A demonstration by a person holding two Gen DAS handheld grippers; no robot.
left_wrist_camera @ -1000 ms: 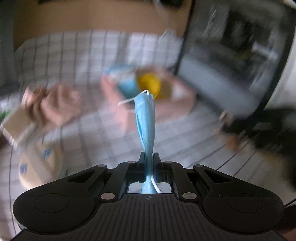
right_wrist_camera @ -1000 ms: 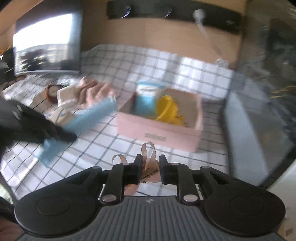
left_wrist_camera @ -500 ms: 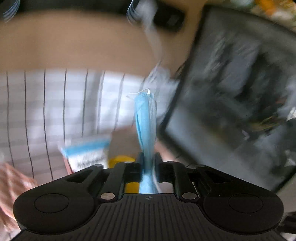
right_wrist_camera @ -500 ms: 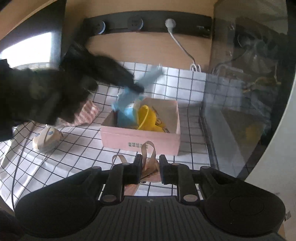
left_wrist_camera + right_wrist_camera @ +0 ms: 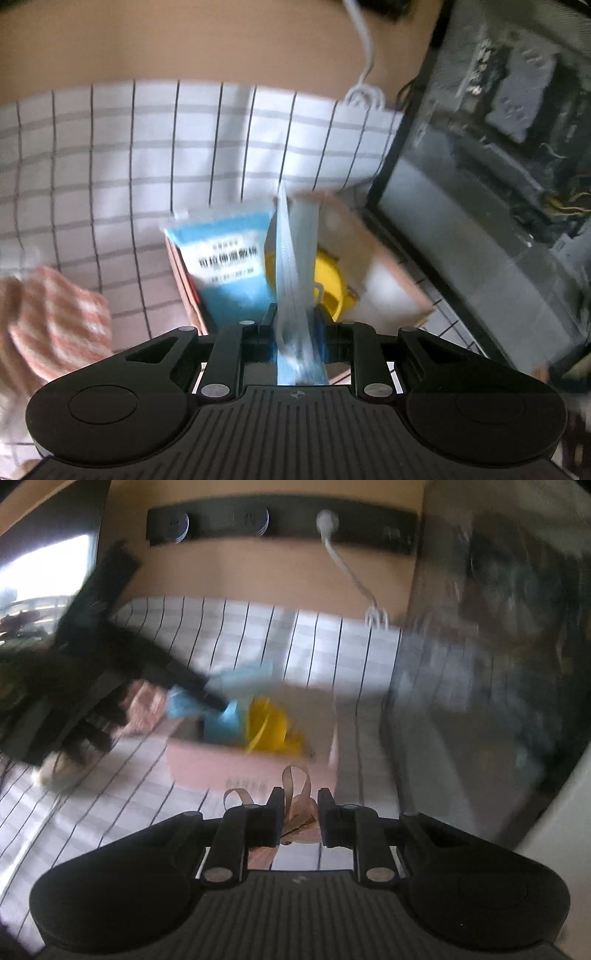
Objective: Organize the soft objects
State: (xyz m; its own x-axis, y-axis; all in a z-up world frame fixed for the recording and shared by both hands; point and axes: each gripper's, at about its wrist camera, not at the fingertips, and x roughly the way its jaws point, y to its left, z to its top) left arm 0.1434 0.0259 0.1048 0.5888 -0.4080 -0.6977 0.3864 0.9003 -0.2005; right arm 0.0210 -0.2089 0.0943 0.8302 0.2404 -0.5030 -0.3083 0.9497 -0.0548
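Note:
My left gripper (image 5: 297,317) is shut on a folded blue face mask (image 5: 295,266) and holds it over the open pink box (image 5: 388,280). The box holds a blue packet (image 5: 229,266) and a yellow object (image 5: 328,280). In the right wrist view the left gripper (image 5: 218,703) reaches over the same pink box (image 5: 221,768) from the left, the mask (image 5: 243,675) blurred above it. My right gripper (image 5: 300,812) is shut on a beige ribbon (image 5: 299,794), just in front of the box.
A pink striped cloth (image 5: 48,317) lies left of the box on the checked tablecloth (image 5: 110,147). A glass-sided computer case (image 5: 498,184) stands close on the right. A white cable (image 5: 351,576) hangs from a wall socket strip. A round cream object (image 5: 55,768) lies at left.
My left gripper has carried the mask from the table's left side up and over the box, then tilted down over it. My right gripper with the ribbon has edged closer to the box.

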